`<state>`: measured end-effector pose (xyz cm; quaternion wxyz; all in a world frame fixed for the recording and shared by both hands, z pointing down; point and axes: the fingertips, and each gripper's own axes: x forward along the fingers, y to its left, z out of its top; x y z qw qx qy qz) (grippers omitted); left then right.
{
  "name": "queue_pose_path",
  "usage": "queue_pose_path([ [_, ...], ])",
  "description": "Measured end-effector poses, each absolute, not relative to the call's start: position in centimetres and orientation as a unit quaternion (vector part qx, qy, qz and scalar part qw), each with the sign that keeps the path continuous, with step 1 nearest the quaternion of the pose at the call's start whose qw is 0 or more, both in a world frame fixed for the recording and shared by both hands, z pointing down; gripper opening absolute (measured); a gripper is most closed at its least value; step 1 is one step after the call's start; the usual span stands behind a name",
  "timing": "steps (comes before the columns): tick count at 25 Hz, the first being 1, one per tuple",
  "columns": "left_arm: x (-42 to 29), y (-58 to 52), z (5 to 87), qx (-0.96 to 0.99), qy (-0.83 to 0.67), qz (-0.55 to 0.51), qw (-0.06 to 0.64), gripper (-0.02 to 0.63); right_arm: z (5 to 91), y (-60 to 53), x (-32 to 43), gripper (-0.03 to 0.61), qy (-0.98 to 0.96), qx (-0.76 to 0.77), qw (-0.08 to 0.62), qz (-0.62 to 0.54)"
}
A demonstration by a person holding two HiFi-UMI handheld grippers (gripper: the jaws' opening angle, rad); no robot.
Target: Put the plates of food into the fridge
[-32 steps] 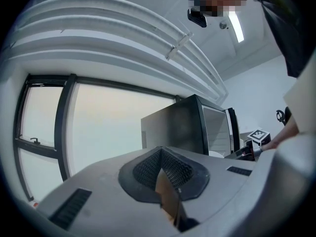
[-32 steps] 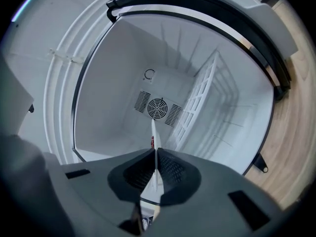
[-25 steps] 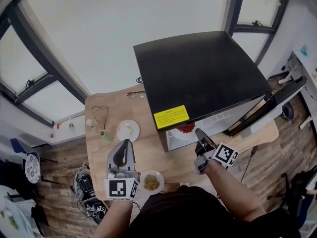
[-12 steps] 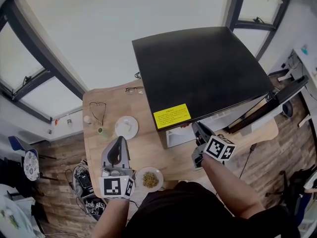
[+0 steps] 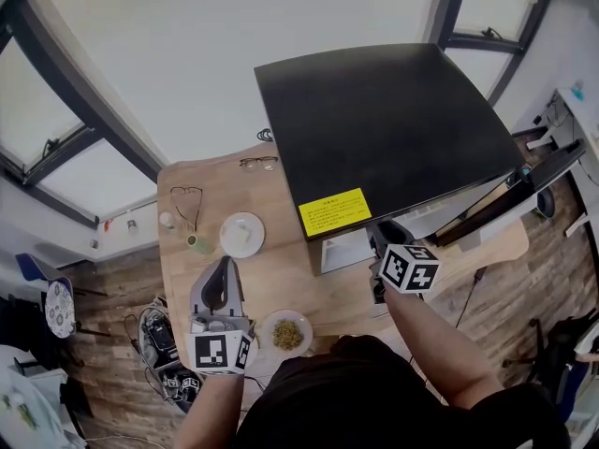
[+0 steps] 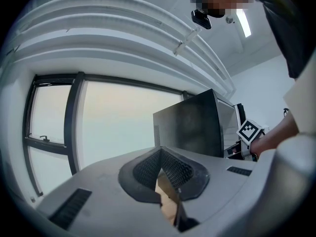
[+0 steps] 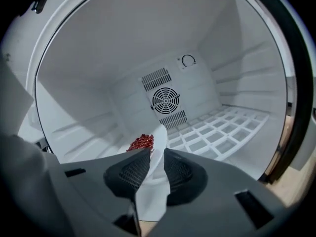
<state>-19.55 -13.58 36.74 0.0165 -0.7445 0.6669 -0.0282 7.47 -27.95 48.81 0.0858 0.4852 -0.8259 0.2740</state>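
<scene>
The left hand-held gripper hung level over the table, close in front of the person. Its jaws were closed tip to tip with nothing between them. Just beyond its tips sat a white plate with something pale on it that I could not make out. A small bottle stood off to the left of the tips, and a pair of glasses lay well past them. Just right of this gripper's marker cube, at the table's near edge, lay a second plate of yellowish crumbly food.

Further right stood the fridge, black on top with a yellow label at its near edge. Its door was open, out beyond the right hand-held gripper.

The right hand-held gripper pointed somewhat downward into the fridge's opening. Its jaws had just been opening and stood a narrow way apart, the pads no longer clamped on anything. The rim of the plate of red food showed in the gap. That plate lay inside the fridge, directly ahead of the tips. A white grid shelf spread to the right of the gripper, and a round fan sat on the back wall beyond.
</scene>
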Motion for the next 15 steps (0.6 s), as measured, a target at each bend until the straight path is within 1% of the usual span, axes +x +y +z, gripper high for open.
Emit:
queue_pose_path([
  [5,-19.9,-13.1,36.6,-0.739,0.672,-0.032,0.017,0.005,49.3,-28.9,7.6,0.124,-0.819,0.5,0.141,0.241],
  [7,-20.0,-12.9,36.4,-0.737,0.675,-0.035,0.019,0.005,49.6,-29.2,7.8,0.124,-0.816,0.507,0.159,0.228],
  [15,-20.7,-11.5,35.7,-0.715,0.697,-0.04,0.022,0.005,49.4,-29.8,8.0,0.124,-0.821,0.514,0.181,0.17],
])
